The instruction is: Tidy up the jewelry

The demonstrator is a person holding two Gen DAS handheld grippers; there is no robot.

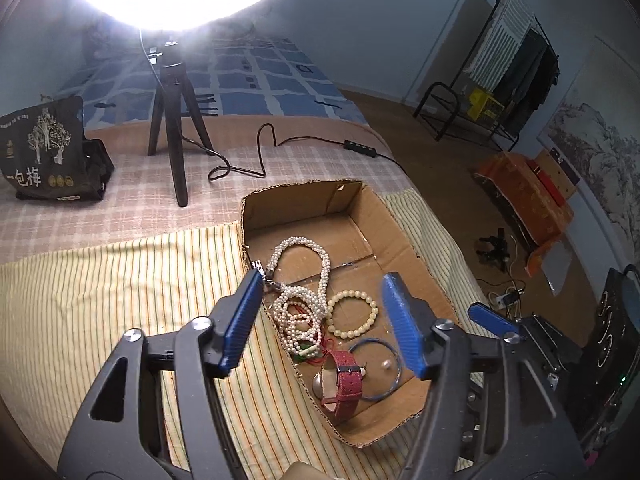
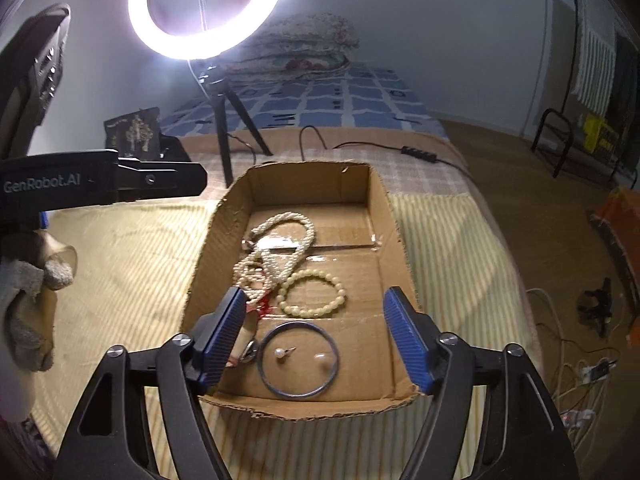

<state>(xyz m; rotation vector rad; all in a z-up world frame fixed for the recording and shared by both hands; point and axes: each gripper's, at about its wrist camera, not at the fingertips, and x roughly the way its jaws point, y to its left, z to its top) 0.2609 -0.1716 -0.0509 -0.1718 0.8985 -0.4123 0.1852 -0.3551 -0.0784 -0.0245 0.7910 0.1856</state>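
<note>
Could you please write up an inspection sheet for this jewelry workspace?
Surface: striped yellow cloth over a checked bedspread.
Job's things: cardboard box holds pearl necklaces, cream bead bracelet, blue bangle, red-strap watch, two loose pearl earrings.
Clutter: dark printed bag.
Grippers: left gripper and right gripper open, empty, above the box.
Cables: black lamp cord on the bed; tangled white leads on the floor.
Surroundings: ring light on a tripod, clothes rack, wall painting.

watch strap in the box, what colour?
Red watch strap, lying in the cardboard box; clearest in the left wrist view.
</note>
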